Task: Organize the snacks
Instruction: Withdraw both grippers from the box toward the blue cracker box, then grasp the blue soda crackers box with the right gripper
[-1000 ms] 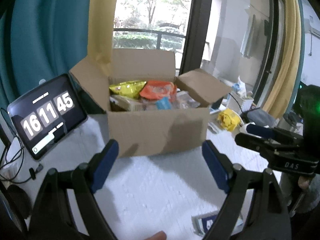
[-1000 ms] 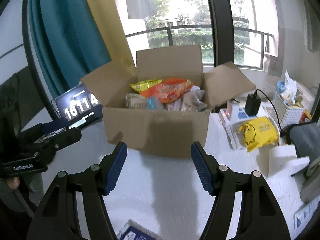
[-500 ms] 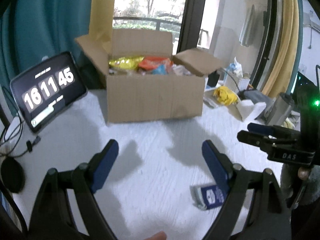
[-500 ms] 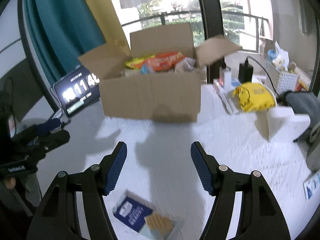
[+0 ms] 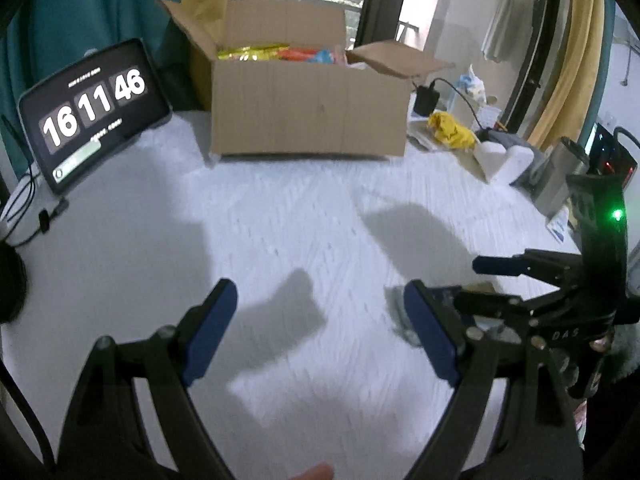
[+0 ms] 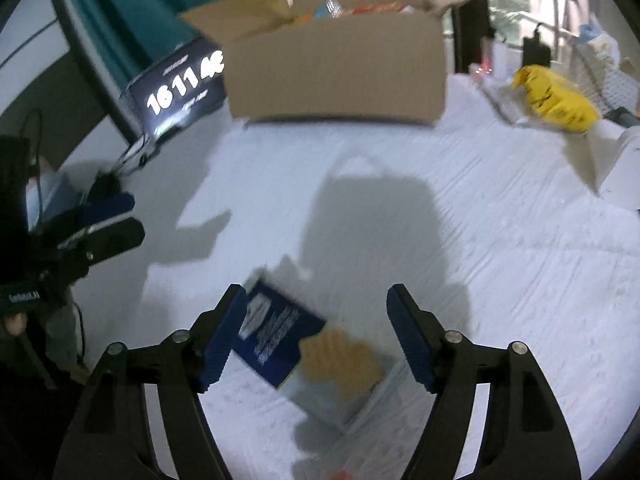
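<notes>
While both grippers' fingers gape wide and empty, a blue snack packet [image 6: 280,330] lies between the right gripper [image 6: 314,332] fingers, left gripper [image 5: 320,328] over bare table [image 5: 288,232].

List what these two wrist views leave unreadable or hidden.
- Cracker packet: print motion-blurred in the right wrist view; in the left wrist view the right gripper covers most of it.
- Cardboard box: contents mostly behind its front wall, both views.
- Tablet clock: seconds smeared, right wrist view.
</notes>
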